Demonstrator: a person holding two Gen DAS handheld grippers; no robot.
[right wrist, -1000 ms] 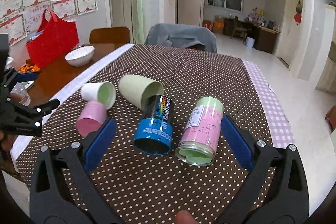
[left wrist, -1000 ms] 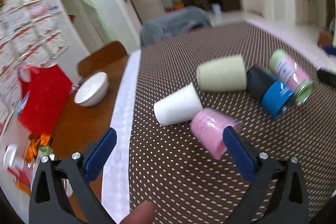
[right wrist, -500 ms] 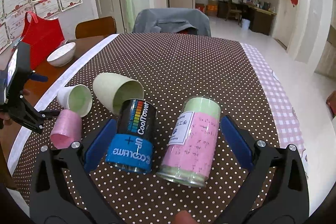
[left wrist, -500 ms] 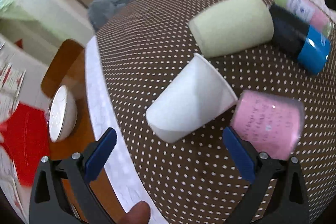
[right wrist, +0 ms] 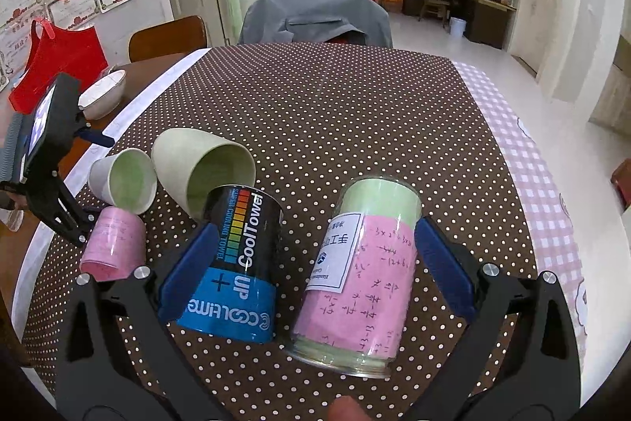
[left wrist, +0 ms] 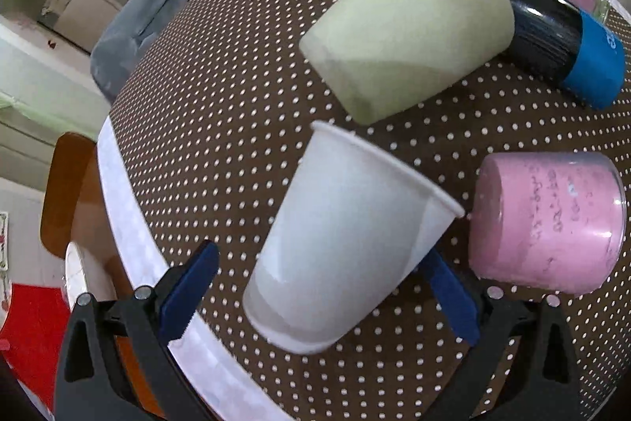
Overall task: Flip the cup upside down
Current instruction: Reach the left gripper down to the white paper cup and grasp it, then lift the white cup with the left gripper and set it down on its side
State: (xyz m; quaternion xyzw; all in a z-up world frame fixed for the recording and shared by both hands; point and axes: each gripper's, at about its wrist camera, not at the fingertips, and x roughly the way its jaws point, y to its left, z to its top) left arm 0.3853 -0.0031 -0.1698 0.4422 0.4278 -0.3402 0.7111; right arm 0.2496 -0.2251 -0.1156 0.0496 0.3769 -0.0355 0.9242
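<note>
A white paper cup point(left wrist: 347, 243) lies on its side on the dotted brown tablecloth, base toward me in the left wrist view. My left gripper point(left wrist: 319, 294) is open, its blue pads on either side of the cup's base without pressing it. The cup also shows in the right wrist view point(right wrist: 124, 180), mouth toward that camera, with the left gripper point(right wrist: 59, 200) behind it. My right gripper point(right wrist: 311, 271) is open, its pads flanking a black-and-blue can point(right wrist: 236, 259) and a pink-labelled jar point(right wrist: 363, 275), both lying on the cloth.
A pale green cup point(left wrist: 410, 38) lies on its side just beyond the white cup. A small pink jar point(left wrist: 548, 223) lies to its right, touching its rim. The cloth's white edge point(left wrist: 130, 223) and bare wooden table with a white bowl point(right wrist: 104, 93) are to the left.
My left gripper has moved forward and down until its pads straddle the white cup. My right gripper has moved closer to the can and the jar.
</note>
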